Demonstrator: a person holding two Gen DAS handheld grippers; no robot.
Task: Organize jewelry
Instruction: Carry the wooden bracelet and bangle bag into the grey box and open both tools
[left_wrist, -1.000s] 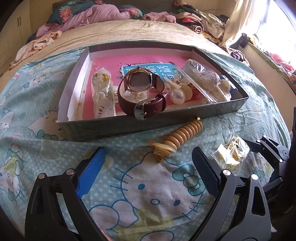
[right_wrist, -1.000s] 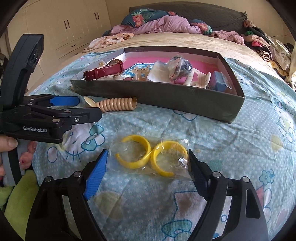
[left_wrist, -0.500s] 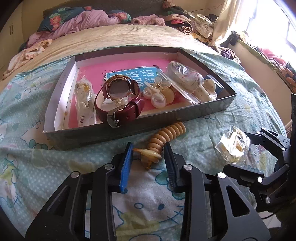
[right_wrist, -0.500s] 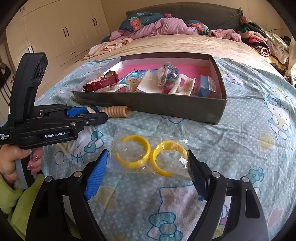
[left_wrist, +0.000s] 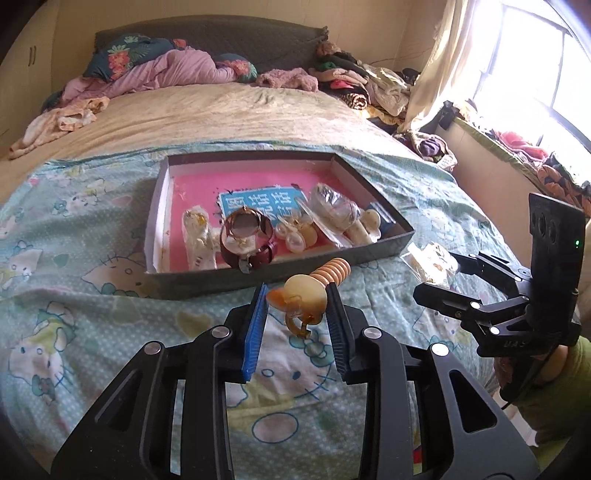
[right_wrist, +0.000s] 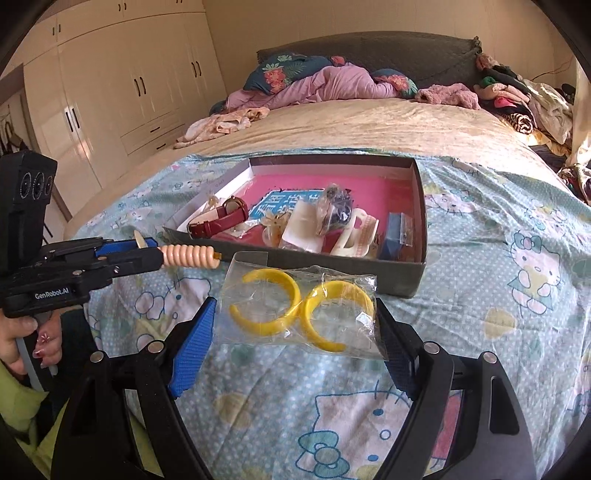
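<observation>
My left gripper (left_wrist: 295, 306) is clamped on the ribbed hair clip (left_wrist: 314, 288); my right gripper (right_wrist: 295, 332) grips the bagged yellow bangles (right_wrist: 299, 314) across their width.

The left jaws have just closed onto the clip's amber head, and the clip hangs clear of the bedspread (left_wrist: 74, 295). Its ribbed barrel runs straight ahead from the pads, long axis pointing at the box (left_wrist: 369, 254), just short of the near wall. The left gripper is the nearer to that wall; the bag sits lower and further back. Inside, the watch (left_wrist: 245, 236) and packets crowd the near half; open pink floor lies toward the far wall. I judge the near rim the one edge to clear.
</observation>
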